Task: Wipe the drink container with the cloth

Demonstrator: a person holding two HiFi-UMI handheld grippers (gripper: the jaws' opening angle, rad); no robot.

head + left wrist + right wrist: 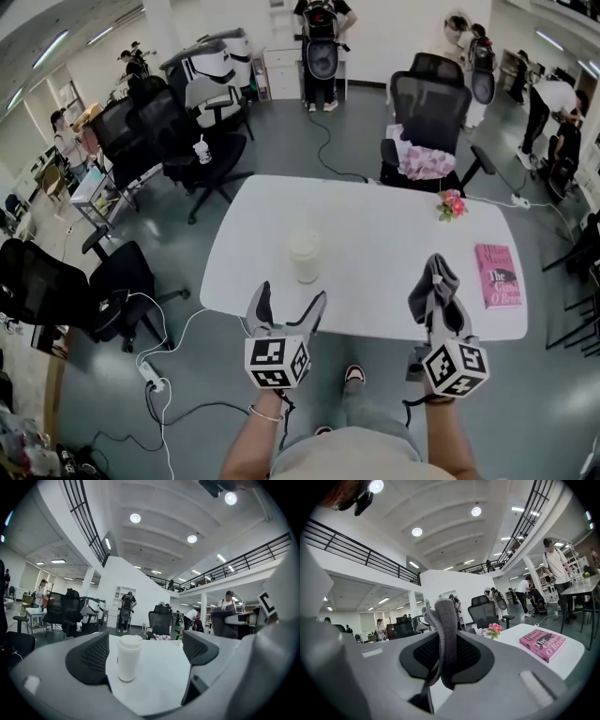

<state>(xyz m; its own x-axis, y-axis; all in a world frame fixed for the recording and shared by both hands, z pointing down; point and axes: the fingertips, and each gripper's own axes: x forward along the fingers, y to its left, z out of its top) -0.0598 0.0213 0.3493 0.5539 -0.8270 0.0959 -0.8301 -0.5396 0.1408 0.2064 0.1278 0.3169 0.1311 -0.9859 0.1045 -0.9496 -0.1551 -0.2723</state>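
My left gripper [291, 296] hangs open at the table's [375, 234] near edge, the white lidded cup [304, 256] standing upright just ahead, left of the table's middle, long axis vertical. My right gripper [439, 300] is clamped on the grey cloth [443, 639], bunched and poking upward; its lower end hides between the jaws, probably folded.

Cup [304, 255] mid table [375, 253]; book [498, 275] R, flowers [451, 204] prob. behind.

Open-plan office: swivel chairs [427, 103], desks [92, 185], mezzanine railings [243, 562].
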